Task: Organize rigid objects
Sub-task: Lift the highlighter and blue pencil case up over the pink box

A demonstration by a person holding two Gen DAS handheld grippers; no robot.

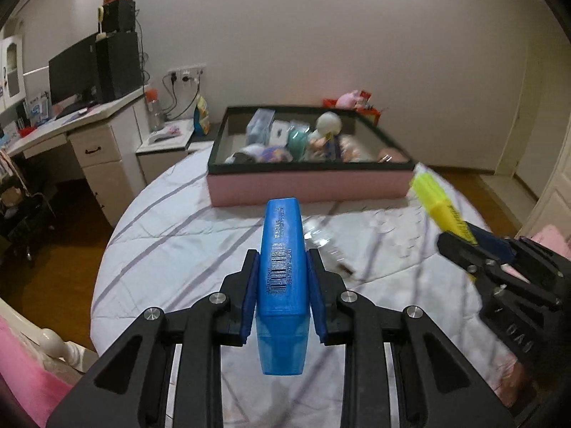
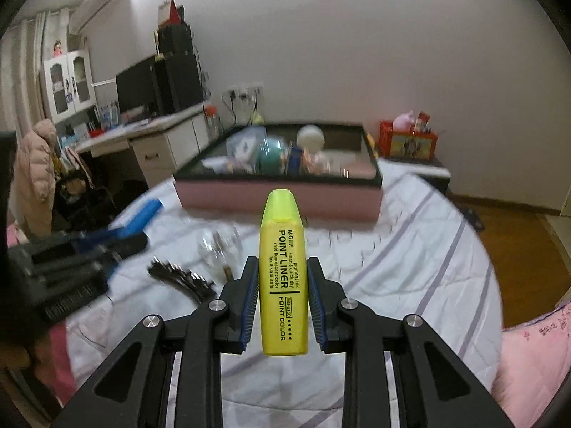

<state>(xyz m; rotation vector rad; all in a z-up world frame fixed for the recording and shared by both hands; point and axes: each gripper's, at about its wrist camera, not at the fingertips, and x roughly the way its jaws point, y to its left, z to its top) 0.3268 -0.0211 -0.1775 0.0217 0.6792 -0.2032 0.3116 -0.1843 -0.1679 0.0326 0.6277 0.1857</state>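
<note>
My left gripper (image 1: pixel 282 260) is shut on a blue highlighter (image 1: pixel 282 271) that points forward between its blue pads, lifted above the bed. The right gripper (image 2: pixel 282 267) is shut on a yellow highlighter (image 2: pixel 283 278) labelled POINT LINER, held the same way. Each gripper shows in the other's view: the right gripper (image 1: pixel 460 240) with the yellow highlighter (image 1: pixel 439 207) at the right, the left gripper (image 2: pixel 117 240) with the blue highlighter (image 2: pixel 141 217) at the left. Ahead on the bed stands a pink box (image 1: pixel 307 185) with a dark rim, holding several items.
A clear glass bulb-like thing (image 2: pixel 219 246) and a dark comb-like thing (image 2: pixel 182 278) lie on the striped white bedsheet (image 2: pixel 410 267). A desk (image 1: pixel 71 125) with a monitor stands at the left, a red crate (image 2: pixel 407 142) at the right. Wooden floor surrounds the bed.
</note>
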